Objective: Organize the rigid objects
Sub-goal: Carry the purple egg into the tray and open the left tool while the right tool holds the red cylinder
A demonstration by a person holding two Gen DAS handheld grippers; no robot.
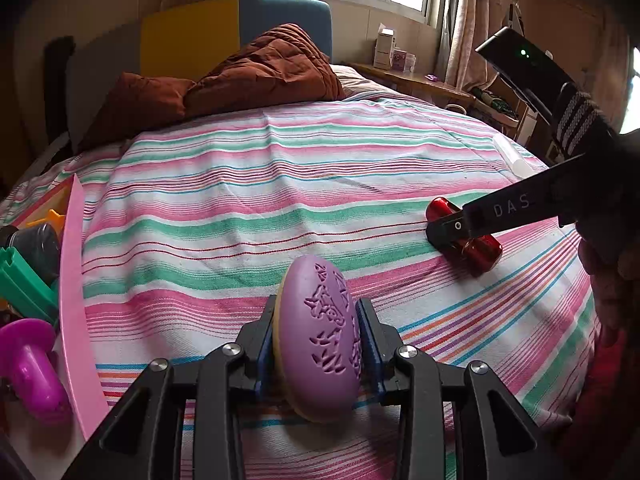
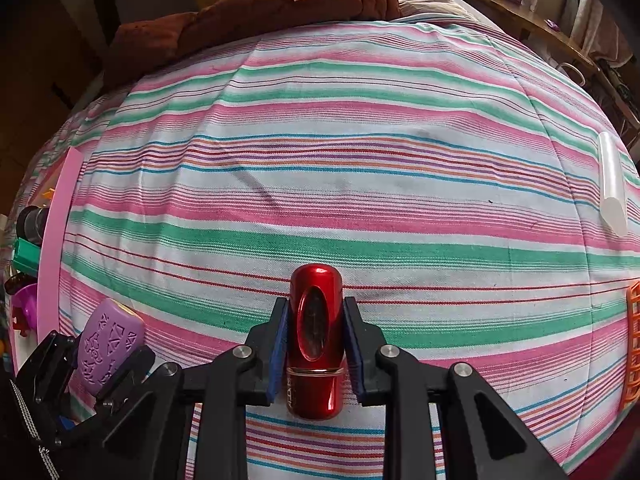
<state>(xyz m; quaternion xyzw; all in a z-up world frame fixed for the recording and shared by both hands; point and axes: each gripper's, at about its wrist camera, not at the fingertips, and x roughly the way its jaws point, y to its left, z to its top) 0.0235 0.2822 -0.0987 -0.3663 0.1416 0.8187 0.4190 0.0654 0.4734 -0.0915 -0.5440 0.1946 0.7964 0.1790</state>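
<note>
- My left gripper (image 1: pixel 318 336) was closed on a purple oval piece (image 1: pixel 320 344) with a raised pattern on its face; both blue pads (image 1: pixel 366 340) pressed its sides, and it stood on edge between them, low over the striped bedspread (image 1: pixel 256 184).
- From the right wrist view, that same purple oval piece (image 2: pixel 110 346) showed at the near left, clamped in my left gripper (image 2: pixel 108 364), close to the pink edge of a tray.
- My right gripper (image 2: pixel 316 344) had a red metallic cylinder (image 2: pixel 316 340) between its fingers (image 2: pixel 280 344). The jaws stood narrow and the blue pads lay along its sides; a thin gap seemed to show on each side, so I could not tell for certain that they pressed on it.
- The red metallic cylinder (image 1: pixel 464 236) lay on the bedspread, to the right of the purple piece and a little farther off, with my right gripper (image 1: pixel 460 234) reaching down onto it from the right.
- At the left edge a pink tray (image 1: pixel 74 280) held a magenta plastic piece (image 1: pixel 28 364), a green block (image 1: pixel 24 284) and a dark cylinder (image 1: pixel 34 244).
- A translucent white tube (image 2: pixel 612 184) lay well apart at the far right, and an orange lattice piece (image 2: pixel 632 340) showed at the right edge.
- A brown quilt (image 1: pixel 256 68) was heaped at the far end of the bed.
</note>
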